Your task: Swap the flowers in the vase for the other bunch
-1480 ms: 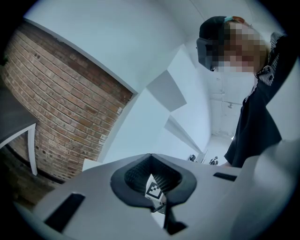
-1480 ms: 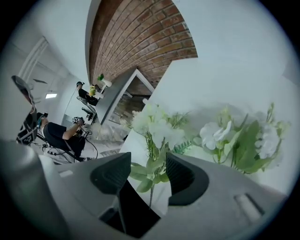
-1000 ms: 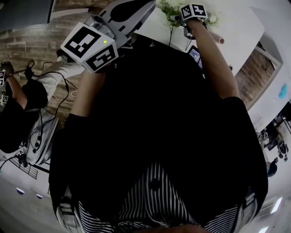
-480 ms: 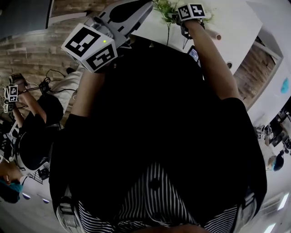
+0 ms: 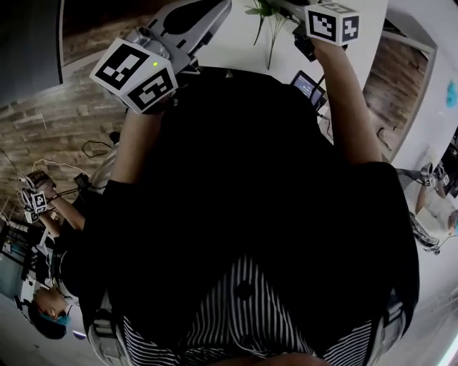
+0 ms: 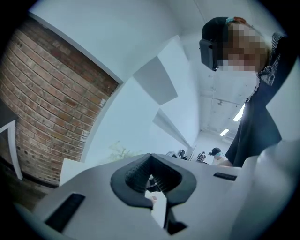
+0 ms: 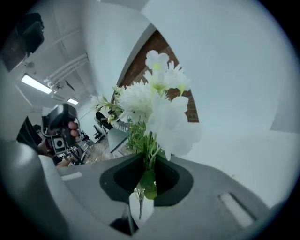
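Observation:
My right gripper (image 5: 290, 6) (image 7: 149, 161) is shut on the green stems of a bunch of white flowers (image 7: 159, 101); its jaws have just been closing on them. In the head view the bunch's stems and leaves (image 5: 270, 32) hang from the gripper above the white table (image 5: 236, 43). My left gripper (image 5: 217, 8) (image 6: 151, 161) is held up at the left, pointing roughly level, jaws together with nothing between them. A faint green bunch (image 6: 119, 151) shows far off in the left gripper view. No vase is in view.
A small tablet (image 5: 308, 84) lies on the table under my right arm. A brick wall (image 6: 42, 108) stands to the left. Other people work nearby, one at the lower left (image 5: 43, 207) and one close at the right (image 6: 253, 93).
My right gripper has risen towards the camera with the flower bunch, so the stems now hang free over the table. The left gripper shifted slightly. The person at the left moved lower in the view.

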Demonstrator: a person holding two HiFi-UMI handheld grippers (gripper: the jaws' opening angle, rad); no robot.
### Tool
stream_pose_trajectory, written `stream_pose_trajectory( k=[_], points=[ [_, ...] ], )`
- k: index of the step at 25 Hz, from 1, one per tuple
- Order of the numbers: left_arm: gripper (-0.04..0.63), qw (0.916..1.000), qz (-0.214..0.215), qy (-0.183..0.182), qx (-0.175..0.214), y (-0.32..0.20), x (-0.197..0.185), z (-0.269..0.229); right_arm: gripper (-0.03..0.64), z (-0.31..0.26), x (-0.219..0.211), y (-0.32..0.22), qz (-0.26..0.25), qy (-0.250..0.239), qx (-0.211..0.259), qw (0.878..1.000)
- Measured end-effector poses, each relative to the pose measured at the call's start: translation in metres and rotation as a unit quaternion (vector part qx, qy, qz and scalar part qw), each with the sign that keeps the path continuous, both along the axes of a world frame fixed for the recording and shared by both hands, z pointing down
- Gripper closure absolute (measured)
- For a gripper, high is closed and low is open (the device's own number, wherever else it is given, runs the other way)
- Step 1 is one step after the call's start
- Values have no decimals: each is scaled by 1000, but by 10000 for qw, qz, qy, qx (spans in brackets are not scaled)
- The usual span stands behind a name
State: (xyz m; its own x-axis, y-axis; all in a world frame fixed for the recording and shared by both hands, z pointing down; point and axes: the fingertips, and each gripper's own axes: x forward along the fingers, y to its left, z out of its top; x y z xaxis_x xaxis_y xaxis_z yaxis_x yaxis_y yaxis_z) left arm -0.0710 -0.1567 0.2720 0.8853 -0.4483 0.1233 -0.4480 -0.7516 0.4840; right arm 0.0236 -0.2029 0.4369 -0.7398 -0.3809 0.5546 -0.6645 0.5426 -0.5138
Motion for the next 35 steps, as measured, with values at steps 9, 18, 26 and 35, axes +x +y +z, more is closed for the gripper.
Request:
stream_pose_trajectory(
  k=[9, 18, 26, 35],
  points=[
    [589, 9964, 801, -62, 266, -18, 52, -12, 563, -75, 106, 13, 1130, -62, 1034, 9882],
    [589, 9907, 1298, -134, 381, -1, 114, -22, 563, -93, 183, 41, 1848, 279, 1862, 9646],
    [589, 9920, 1192, -272, 302, -4, 113, -15, 560, -78, 185, 43, 1940, 875, 2452, 9458],
    [589, 9941, 984, -408, 213, -8, 109, -10, 558, -28, 182, 44, 2057, 854, 2279, 9479]
  ],
)
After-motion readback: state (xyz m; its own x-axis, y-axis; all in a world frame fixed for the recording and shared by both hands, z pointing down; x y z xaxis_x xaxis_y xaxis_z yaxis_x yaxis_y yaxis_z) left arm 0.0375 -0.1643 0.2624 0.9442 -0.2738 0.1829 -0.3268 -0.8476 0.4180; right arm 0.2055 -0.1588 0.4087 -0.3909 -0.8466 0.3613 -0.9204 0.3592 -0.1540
